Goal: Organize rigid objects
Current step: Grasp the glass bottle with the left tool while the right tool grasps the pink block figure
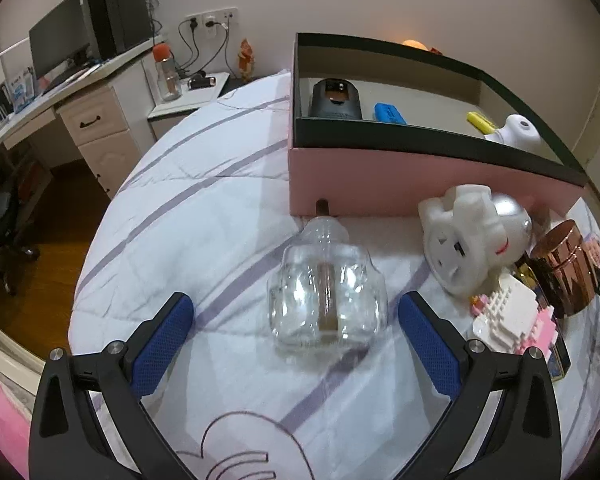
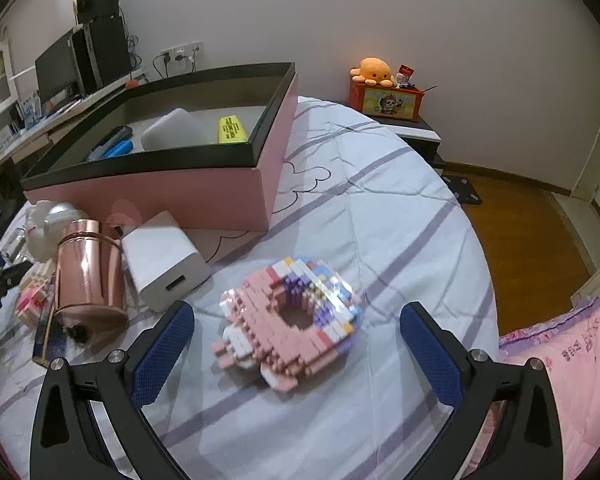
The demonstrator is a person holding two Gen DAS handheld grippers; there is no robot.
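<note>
On striped bedsheet [image 1: 228, 208], pink box [image 1: 400, 176] partly filled; we line up picks. Clear glass bottle [image 1: 327, 296] ahead of left gripper [image 1: 296, 320], brick donut [image 2: 290, 322] ahead of right gripper [image 2: 298, 330]; both wide open, empty. Next: we advance, close.

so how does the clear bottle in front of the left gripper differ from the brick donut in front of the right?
The clear bottle is see-through and lies on its side; the brick donut is opaque pastel bricks, lying flat. The bottle is closed-bodied with a neck; the donut has a centre hole. Both rest on the bedsheet, each ahead of open jaws, ungrasped.
</note>
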